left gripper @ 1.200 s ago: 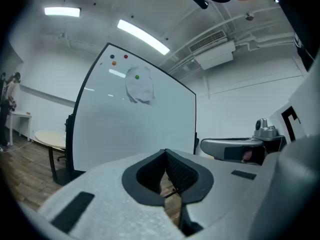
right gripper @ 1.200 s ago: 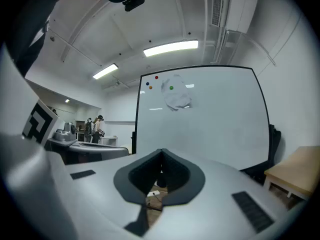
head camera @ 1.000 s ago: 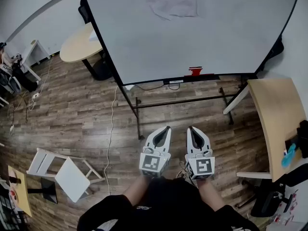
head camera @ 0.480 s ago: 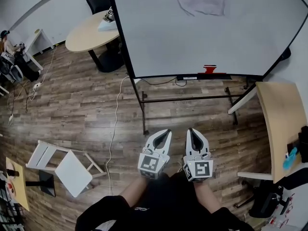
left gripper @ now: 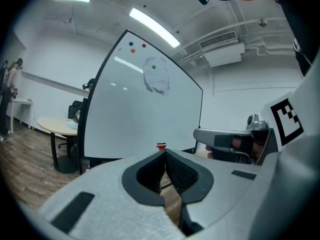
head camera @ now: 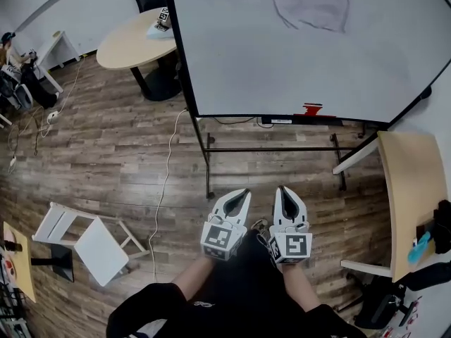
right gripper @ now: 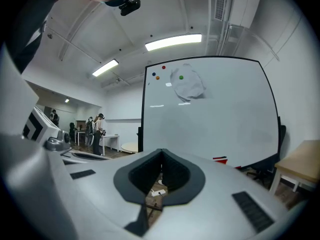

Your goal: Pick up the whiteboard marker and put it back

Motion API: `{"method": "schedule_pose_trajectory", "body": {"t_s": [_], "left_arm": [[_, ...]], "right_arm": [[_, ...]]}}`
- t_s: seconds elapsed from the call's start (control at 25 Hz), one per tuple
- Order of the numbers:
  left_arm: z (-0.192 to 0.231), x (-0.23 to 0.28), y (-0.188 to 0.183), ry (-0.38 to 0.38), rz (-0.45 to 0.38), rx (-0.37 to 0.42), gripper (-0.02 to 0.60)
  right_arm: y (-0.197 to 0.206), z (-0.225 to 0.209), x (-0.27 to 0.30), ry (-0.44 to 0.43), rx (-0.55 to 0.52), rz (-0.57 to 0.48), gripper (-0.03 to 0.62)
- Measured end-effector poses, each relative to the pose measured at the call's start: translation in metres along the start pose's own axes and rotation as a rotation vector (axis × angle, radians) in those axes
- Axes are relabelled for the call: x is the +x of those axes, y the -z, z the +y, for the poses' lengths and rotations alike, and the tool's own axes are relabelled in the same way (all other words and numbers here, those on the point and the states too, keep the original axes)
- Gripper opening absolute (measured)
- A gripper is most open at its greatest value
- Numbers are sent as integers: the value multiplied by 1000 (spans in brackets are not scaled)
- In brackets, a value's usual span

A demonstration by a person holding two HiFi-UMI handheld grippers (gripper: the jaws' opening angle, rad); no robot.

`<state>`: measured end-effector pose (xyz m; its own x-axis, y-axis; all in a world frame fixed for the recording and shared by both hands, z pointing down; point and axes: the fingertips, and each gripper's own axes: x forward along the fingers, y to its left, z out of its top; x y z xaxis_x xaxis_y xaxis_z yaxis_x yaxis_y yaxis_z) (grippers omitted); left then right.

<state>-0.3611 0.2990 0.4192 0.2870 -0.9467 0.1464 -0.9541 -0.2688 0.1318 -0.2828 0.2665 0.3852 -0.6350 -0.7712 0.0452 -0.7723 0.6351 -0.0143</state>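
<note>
Whiteboard marker was the one thing I could not pick out for sure. My best guess put it on the dark ledge [head camera: 282, 120] along the bottom edge of the large white whiteboard [head camera: 296, 48], just beside a small red block [head camera: 312, 108], but at that range it was too small to tell.

The left gripper [head camera: 242, 191] and the right gripper [head camera: 282, 189] were held side by side low in front of me, well short of the board. Both had their jaws closed tip to tip with nothing between them.

Several things could have gone wrong from there. Going in with the jaws closed would have knocked a slim round marker along the ledge or off onto the brown wood-plank floor [head camera: 106, 153]. I could also have mistaken the red block for the marker and grabbed the wrong item. On the walk in, the thin white cable [head camera: 164, 189] trailing across the floor and the board's black metal stand [head camera: 268, 148] both lay in the path, so a foot could have caught and jolted the board.
</note>
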Motion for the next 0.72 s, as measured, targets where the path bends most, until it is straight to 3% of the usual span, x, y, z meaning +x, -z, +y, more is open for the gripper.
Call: {"method": "schedule_pose_trajectory", "body": {"t_s": [0.36,0.72], "left_arm": [[7,105,-32,28,-1,41,6],[-28,220,-12,107,120,26,6]], "right_arm": [[-19,-79,65,6,-10,-38,2],[13,-196,90,70,57,12,2]]}}
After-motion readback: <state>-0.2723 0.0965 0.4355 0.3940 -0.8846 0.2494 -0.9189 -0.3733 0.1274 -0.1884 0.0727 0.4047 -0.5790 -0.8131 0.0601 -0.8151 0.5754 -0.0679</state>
